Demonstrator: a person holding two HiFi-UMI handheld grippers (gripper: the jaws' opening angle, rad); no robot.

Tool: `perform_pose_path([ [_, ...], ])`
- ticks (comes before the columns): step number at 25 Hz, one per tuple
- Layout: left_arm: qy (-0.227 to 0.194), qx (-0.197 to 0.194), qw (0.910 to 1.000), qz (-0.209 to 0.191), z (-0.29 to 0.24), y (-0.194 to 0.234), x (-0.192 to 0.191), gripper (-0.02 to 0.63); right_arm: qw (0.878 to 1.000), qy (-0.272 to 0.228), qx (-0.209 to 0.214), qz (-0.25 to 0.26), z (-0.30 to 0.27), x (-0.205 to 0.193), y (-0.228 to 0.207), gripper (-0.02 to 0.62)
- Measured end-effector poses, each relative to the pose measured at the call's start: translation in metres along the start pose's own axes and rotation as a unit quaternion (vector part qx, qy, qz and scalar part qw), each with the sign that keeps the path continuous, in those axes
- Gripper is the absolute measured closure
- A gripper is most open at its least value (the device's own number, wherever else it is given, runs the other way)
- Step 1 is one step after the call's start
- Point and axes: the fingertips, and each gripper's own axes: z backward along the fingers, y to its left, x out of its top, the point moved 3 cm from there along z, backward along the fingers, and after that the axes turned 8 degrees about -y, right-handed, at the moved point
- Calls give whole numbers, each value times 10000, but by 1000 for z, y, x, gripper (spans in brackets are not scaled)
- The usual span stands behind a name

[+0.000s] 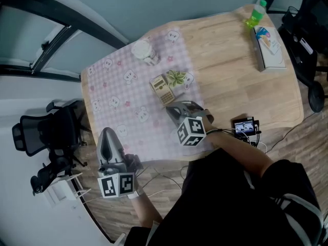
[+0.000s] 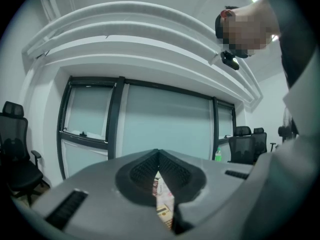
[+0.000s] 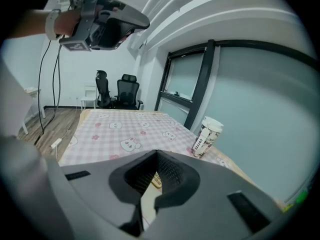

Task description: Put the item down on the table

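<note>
Right tongs [image 1: 173, 110] clenched, empty | calculator [image 1: 163, 90] on cloth [image 1: 115, 86] — just beyond tips | left tongs [image 1: 107, 133] clenched

A: Is there any text here that can be read?
B: Only one word, I think. The white paper cup [image 3: 207, 134] stands at the far side of the tabletop [image 1: 230, 81]. A strip down its side says "COFFEE" in black capital letters.
A: And the box [image 1: 268, 46] at the far right?
B: It has coloured print, but too small to read. The same goes for the green bottle [image 1: 255, 14] near it.
A: And the grippers?
B: The left gripper [image 1: 107, 133] and the right gripper [image 1: 170, 110] each carry black-and-white square markers. These are patterns only, no letters.
</note>
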Motion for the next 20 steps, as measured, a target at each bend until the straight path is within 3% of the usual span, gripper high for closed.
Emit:
perform_pose_path([
  [12, -13, -18, 10000, -4, -2, -3, 0, 607, 9915, -724, -167, -1064, 21, 33, -28, 578],
  [14, -16, -16, 10000, 0, -2, -3, 1, 607, 9844, -975, -210, -1447, 28, 40, -36, 578],
  [17, -15, -22, 10000, 0, -2, -5, 1, 607, 9637, -1477, -355, -2193, 45, 52, -54, 578],
  [20, -12, -18, 10000, 3, -2, -5, 0, 607, 9527, -1770, -589, -2401, 64, 62, -72, 578],
])
